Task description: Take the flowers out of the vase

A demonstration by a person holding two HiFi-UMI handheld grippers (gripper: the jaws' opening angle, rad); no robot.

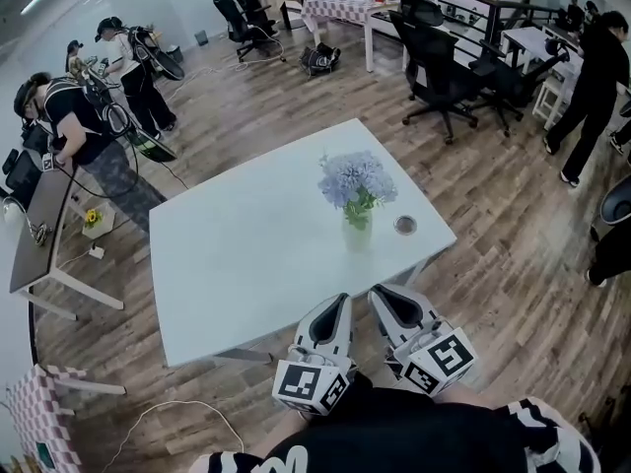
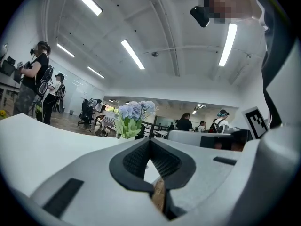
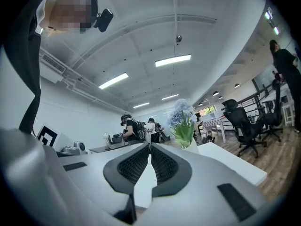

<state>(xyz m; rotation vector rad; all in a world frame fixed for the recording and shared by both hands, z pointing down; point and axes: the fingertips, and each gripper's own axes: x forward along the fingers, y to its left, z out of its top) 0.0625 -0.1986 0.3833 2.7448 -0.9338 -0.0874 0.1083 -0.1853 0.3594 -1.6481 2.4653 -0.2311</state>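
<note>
Blue flowers (image 1: 357,180) are seen in the vase (image 1: 357,235) by the desk's (image 1: 246,254) right edge. Left gripper (image 1: 341,302) and right gripper (image 1: 379,294) are held closed and empty at its near edge. The approach is judged underway; jaws must be opened next.

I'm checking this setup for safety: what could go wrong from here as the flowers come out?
Both the left gripper and right gripper are shut; arriving so, they may knock the slim vase over. The flowers look top-heavy, so pulling them without steadying the vase could tip it. The small round object beside it might get bumped.
</note>
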